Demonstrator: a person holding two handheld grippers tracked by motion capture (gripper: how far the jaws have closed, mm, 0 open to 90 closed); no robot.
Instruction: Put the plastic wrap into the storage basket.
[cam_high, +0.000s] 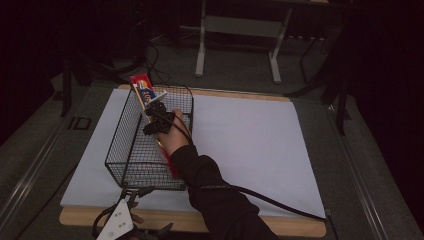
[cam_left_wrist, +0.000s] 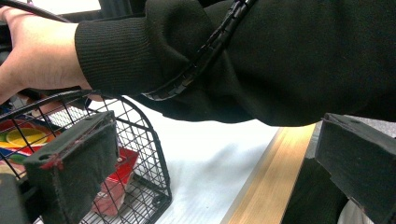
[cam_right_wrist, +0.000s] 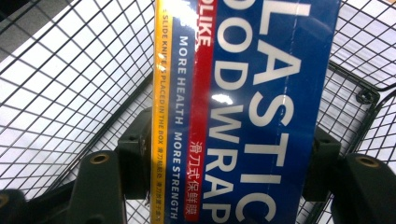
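Observation:
A black wire basket (cam_high: 120, 150) stands on the left part of the white sheet. A long red and blue box of plastic food wrap (cam_high: 142, 90) leans inside it, its upper end sticking out over the far rim. My right gripper (cam_high: 157, 117) reaches into the basket from above. In the right gripper view the box (cam_right_wrist: 261, 93) stands between the jaws of that gripper (cam_right_wrist: 229, 158), whose pads sit close beside its edges without pressing. My left gripper (cam_high: 134, 194) waits at the basket's near side. Its jaws (cam_left_wrist: 215, 172) are wide open, with nothing between them.
The white sheet (cam_high: 250, 145) covers a wooden table whose front edge (cam_high: 280, 227) shows bare. The right arm's black sleeve (cam_left_wrist: 261, 60) and cable cross above the left gripper. Metal frame legs (cam_high: 202, 45) stand on the floor beyond the table.

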